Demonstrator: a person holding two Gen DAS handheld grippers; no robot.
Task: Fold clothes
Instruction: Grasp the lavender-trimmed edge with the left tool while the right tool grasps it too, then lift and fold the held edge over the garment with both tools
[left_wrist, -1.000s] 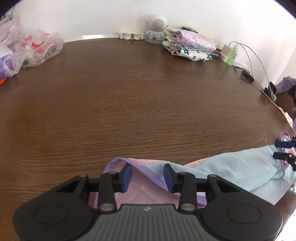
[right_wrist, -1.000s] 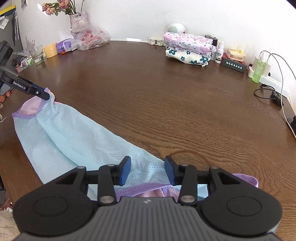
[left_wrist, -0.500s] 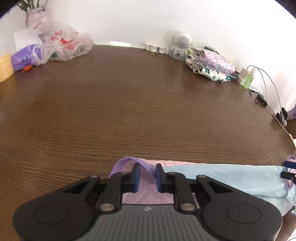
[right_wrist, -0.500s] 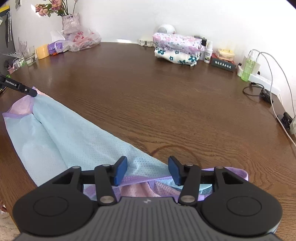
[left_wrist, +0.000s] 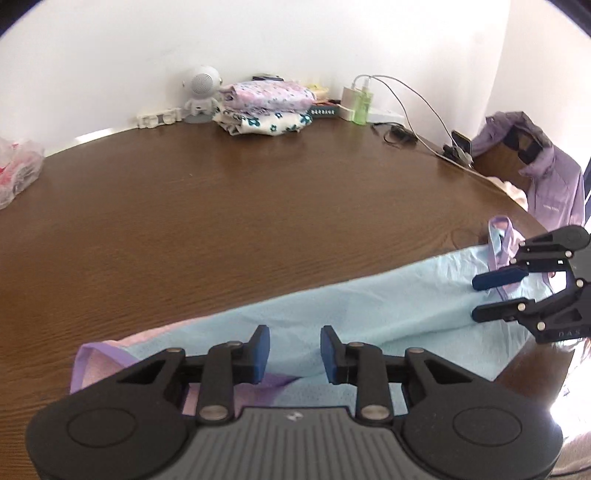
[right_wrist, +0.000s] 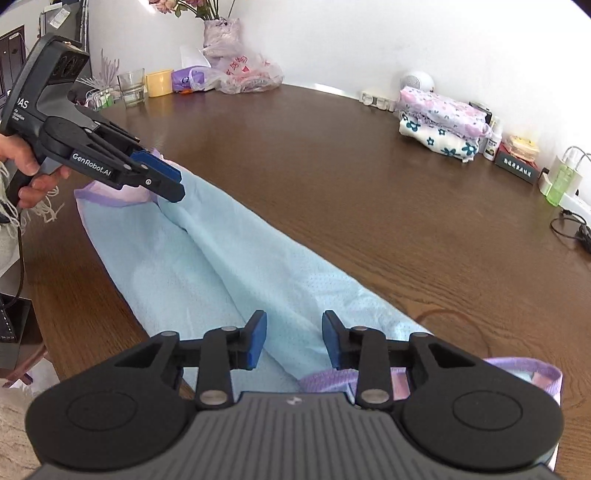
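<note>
Both grippers, left (left_wrist: 294, 349) and right (right_wrist: 293, 339), hover with jaws spread wide, gripping nothing. One light-blue garment (right_wrist: 236, 266) with purple trim lies stretched along the wooden table's (left_wrist: 229, 221) near edge beneath them.

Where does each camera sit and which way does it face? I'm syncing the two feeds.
Left wrist: on the left tongs, low over the garment, facing the folded stack at the wall; the right tongs show at right.
Right wrist: on the right tongs, looking along the garment toward the left tongs and the hand holding them.
Shared: garment, table, stack, both tongs.
</note>
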